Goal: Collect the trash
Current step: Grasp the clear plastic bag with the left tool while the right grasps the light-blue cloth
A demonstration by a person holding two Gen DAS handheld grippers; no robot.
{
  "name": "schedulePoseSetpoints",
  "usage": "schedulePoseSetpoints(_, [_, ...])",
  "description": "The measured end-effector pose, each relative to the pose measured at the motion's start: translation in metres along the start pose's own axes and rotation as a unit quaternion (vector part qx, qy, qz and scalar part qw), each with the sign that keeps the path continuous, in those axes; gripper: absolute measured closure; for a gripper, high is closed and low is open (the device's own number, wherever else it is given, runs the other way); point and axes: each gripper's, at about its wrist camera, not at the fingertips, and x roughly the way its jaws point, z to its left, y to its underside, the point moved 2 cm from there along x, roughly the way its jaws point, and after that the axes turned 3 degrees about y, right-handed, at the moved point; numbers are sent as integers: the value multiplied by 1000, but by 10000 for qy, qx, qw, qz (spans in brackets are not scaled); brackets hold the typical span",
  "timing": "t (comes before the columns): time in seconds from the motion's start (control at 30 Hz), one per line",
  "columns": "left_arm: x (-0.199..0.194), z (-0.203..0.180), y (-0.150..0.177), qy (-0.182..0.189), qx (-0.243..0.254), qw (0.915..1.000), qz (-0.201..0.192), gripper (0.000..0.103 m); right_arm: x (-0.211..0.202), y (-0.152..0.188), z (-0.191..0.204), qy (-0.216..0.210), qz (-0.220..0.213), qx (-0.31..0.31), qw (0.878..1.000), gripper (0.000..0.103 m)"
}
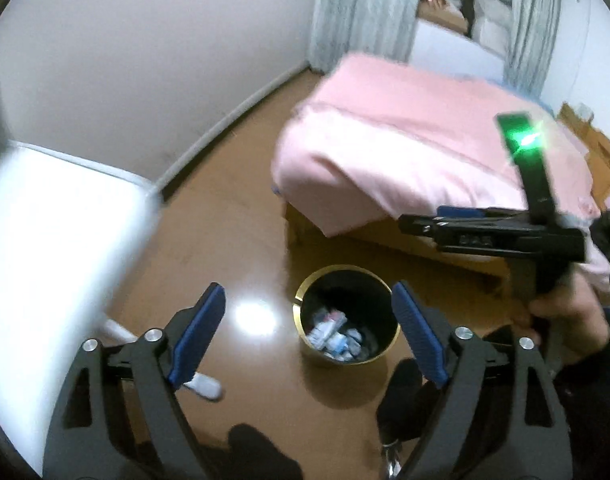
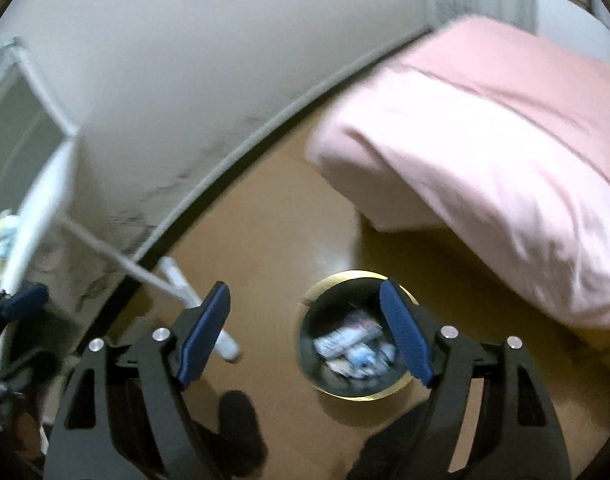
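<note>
Both grippers — left, right — hover with fingers apart, empty, over the bin holding wrappers; collecting looks nearly done.

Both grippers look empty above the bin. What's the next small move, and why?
Probably swing away from the trash bin to look for more trash. The left gripper and the right gripper are both open with nothing between the pads, and crumpled wrappers already lie inside the bin. No loose trash shows on the wooden floor nearby.
</note>
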Motion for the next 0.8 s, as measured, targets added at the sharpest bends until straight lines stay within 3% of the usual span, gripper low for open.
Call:
schedulePoseSetpoints(0.13, [-110, 58, -6, -911, -51, 9938, -630, 9, -31, -24, 85, -600, -317, -608, 9958, 23])
schedulePoseSetpoints(0.2, [-151, 96, -5, -1310, -210, 9886, -711, 8, -35, -28, 121, -848, -355, -850, 9921, 22])
schedulePoseSetpoints(0.3, [-195, 171, -1, -2435, -526, 9653, -787, 7, -33, -30, 186, -1242, -286, -1272, 9837, 22])
schedulePoseSetpoints(0.33, [-206, 209, 2, -2847, -777, 9526, -739, 7, -31, -29, 202, -1295, -267, -1380, 9816, 22])
schedulePoseSetpoints(0.37, [-211, 232, 5, -3021, -990, 9455, -697, 7, -29, -27, 229, -1375, -232, -1578, 9776, 22])
schedulePoseSetpoints(0.47, [-215, 301, 13, -3195, -1745, 9295, -591, 7, -25, -21, 282, -1552, -160, -1994, 9674, 22])
schedulePoseSetpoints(0.6, [-200, 348, 18, -3065, -2249, 9235, -514, 9, -23, -16, 339, -1665, -101, -2440, 9553, 22])
schedulePoseSetpoints(0.63, [-195, 353, 17, -2957, -2361, 9242, -518, 13, -22, -15, 351, -1682, -91, -2520, 9530, 22])
schedulePoseSetpoints(0.73, [-179, 360, 18, -2658, -2482, 9307, -405, 46, -16, -17, 380, -1742, -33, -2753, 9454, 22])
schedulePoseSetpoints(0.77, [-174, 361, 19, -2558, -2496, 9333, -340, 66, -12, -18, 393, -1777, 7, -2834, 9424, 22])
schedulePoseSetpoints(0.8, [-169, 357, 18, -2537, -2490, 9343, -281, 76, -9, -18, 404, -1803, 40, -2894, 9401, 22])
